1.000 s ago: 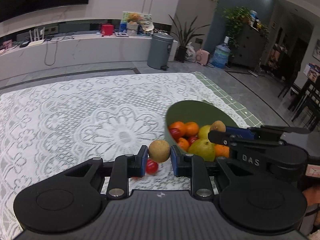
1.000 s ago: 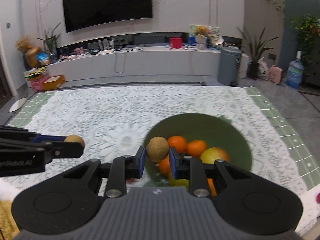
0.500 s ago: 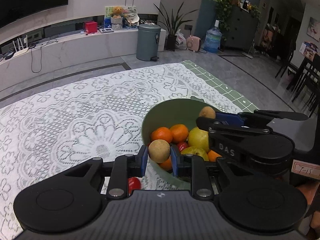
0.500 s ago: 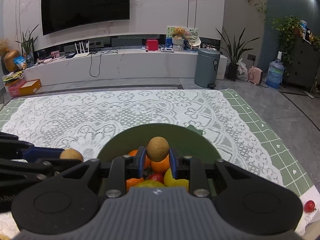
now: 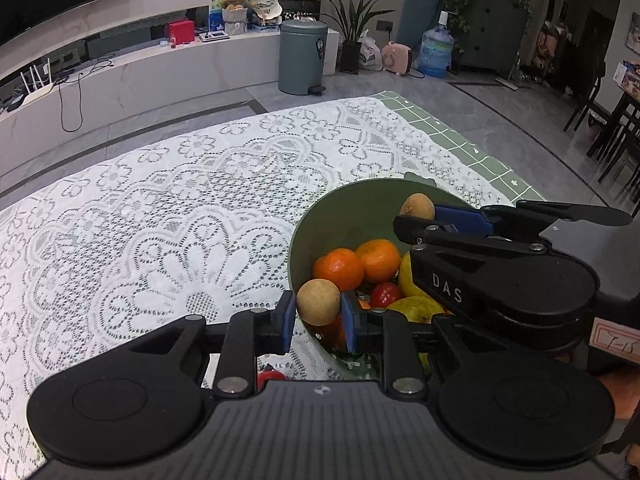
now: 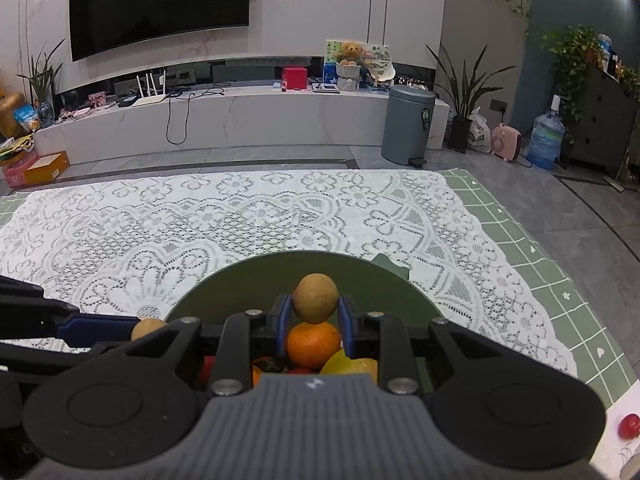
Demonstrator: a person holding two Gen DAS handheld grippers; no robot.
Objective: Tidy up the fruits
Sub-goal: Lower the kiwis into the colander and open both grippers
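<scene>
Several oranges, green bowl, lace cloth

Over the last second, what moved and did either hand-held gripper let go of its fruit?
Both moved in over the green bowl. Left hand-held gripper now holds its brown fruit at the rim; the right hand-held gripper holds its own above the oranges. Neither released; the bowl stayed put.

1. Bowl: dull olive green.
2. Lace cloth: white, openwork flower pattern.
3. Under-cloth: pale green, white grid.
4. Held round fruits: tan-brown.
5. Mandarins: bright orange.
6. Gripper pads: blue on black bodies.
</scene>
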